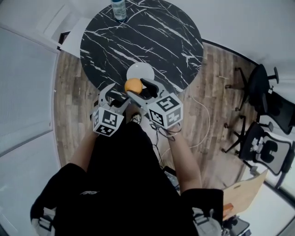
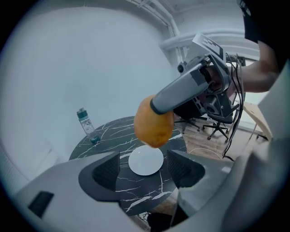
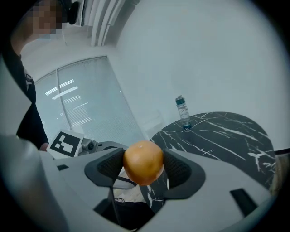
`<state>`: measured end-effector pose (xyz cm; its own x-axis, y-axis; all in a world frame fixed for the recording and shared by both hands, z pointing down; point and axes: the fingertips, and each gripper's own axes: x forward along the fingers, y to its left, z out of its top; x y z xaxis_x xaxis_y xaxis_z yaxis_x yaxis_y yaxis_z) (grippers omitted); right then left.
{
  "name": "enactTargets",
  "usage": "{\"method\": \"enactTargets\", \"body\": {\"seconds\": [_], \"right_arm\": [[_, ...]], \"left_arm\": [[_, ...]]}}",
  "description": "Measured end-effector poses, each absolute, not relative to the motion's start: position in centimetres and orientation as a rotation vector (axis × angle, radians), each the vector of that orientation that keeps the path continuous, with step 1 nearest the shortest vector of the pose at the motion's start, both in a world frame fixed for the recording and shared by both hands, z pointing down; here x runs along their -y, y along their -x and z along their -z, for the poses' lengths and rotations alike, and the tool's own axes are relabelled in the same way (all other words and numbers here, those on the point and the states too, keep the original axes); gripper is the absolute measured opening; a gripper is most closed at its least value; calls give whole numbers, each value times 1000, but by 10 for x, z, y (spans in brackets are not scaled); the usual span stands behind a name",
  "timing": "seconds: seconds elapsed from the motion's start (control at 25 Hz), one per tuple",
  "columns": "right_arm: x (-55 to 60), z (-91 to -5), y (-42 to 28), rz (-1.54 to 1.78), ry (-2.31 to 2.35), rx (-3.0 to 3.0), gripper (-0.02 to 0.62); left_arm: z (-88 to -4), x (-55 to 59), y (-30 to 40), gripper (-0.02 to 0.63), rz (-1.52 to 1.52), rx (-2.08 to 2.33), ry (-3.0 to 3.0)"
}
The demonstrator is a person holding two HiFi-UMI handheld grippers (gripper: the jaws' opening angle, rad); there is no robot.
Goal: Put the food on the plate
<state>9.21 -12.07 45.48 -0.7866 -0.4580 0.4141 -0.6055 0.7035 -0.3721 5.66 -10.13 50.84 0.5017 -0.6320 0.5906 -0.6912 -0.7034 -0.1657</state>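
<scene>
The fingers (image 3: pixel 177 170) of my right gripper (image 3: pixel 144 166) are clamped on the orange (image 3: pixel 143 162), one ribbed pad on each flank, and the fruit bulges above and below them. The fingers (image 2: pixel 106 170) of my left gripper (image 2: pixel 144 168) stand apart with nothing between them. Through their gap I look down at the white plate (image 2: pixel 146 161), with the orange hanging in the air above it. In the head view the fruit sits at the plate's near rim, clear of its surface, and the left gripper waits on the near side of the plate, just beside the right one. I judge this to be the carry step, with the food gripped but not yet set down. Next I need to bring it over the plate's middle, lower it until it touches, and only then part the fingers, since a round fruit let go high would likely roll off. The plate lies near the close edge of the black marbled worktop (image 1: pixel 147 37), and a bottle (image 1: pixel 118 8) stands far beyond it. The bottle's label is too small to read, and the gripper cubes show only square markers, no writing.
</scene>
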Motion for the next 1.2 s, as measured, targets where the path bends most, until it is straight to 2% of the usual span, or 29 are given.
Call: {"method": "enactTargets", "body": {"seconds": [0.24,0.32,0.52,0.8,1.2], "right_arm": [[131,-449,-136,-479,-1008,2486,276],[133,-447,-141,-433,-1026,2451,276],[139,-449,-145,-353,-1026,2360,276],[146,-463,-133,-264,-951,2233,276],[168,-515,-126,33,-878,1929,276]], "left_arm": [[-514,111,-65,297,-759,1124,-2532],[-514,116,-64,233,-712,1143,-2514],[-516,129,-51,11,-629,1246,-2462],[-526,143,-39,0,-426,1266,-2344],[-570,168,-9,0,-433,1351,-2282]]}}
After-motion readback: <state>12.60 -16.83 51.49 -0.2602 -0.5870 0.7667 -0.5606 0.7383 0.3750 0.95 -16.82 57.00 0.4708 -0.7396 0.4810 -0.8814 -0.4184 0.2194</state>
